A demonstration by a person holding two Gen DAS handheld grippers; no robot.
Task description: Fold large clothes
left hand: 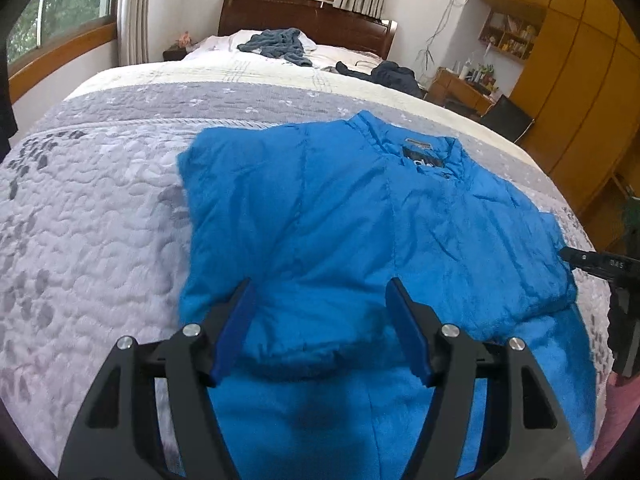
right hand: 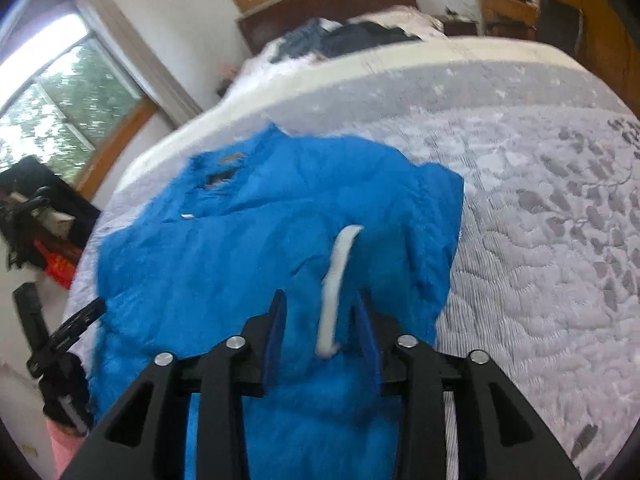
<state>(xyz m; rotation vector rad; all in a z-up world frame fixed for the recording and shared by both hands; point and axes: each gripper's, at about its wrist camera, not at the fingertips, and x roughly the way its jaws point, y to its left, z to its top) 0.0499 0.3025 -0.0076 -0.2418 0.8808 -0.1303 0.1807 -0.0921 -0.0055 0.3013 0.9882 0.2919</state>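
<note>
Jacket [left hand: 360, 220]: blue, spread on bed [left hand: 100, 220], collar far.
Left gripper [left hand: 320, 292]: fingers spread above near hem, gripping nothing.
Right gripper [right hand: 320, 300]: fingers apart, blue fabric and white strip [right hand: 338, 276] between them.

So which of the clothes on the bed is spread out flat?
The bright blue jacket, right before both grippers. The grey garment and the dark garment lie crumpled by the headboard.
</note>
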